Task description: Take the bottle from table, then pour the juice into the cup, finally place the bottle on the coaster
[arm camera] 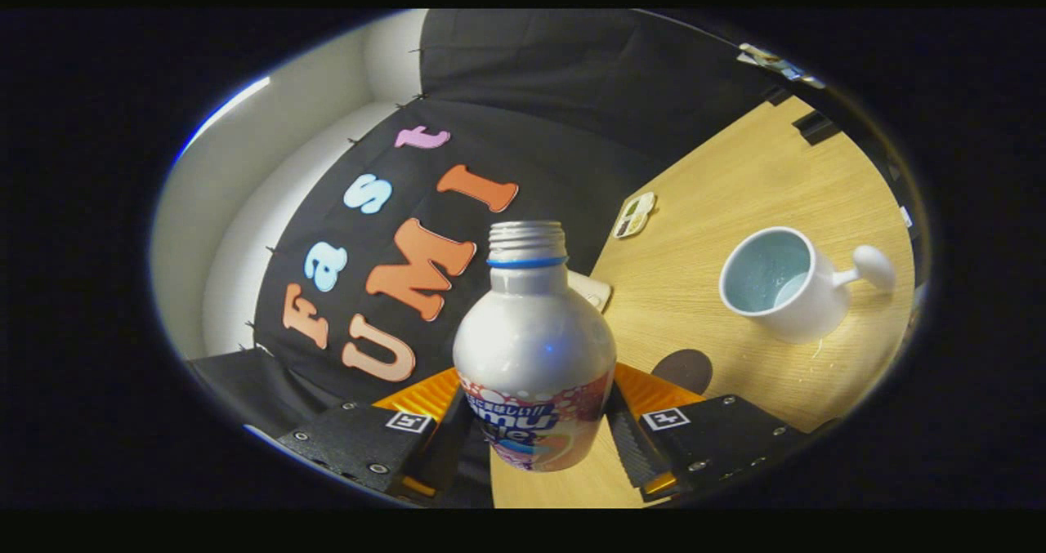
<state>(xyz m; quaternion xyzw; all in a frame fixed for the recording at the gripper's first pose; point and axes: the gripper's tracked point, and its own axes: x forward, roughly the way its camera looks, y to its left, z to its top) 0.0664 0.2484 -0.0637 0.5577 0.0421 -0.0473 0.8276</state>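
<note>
Gripper [535, 434] clamps tilted bottle [533, 349] between both fingers, cup [780, 283] beyond.

gripper [535, 439] | tilted, so the scene beyond it slants | two fingers [633, 447] reach forward, set apart to either side of the bottle [533, 349] | both press against its lower body, holding it between them

A glossy metal bottle [533, 349] with a bare threaded neck, a smooth glazed ceramic cup [780, 283], a matt wood-grain bench [735, 202], and ribbed tongs [535, 447] pads.
</note>
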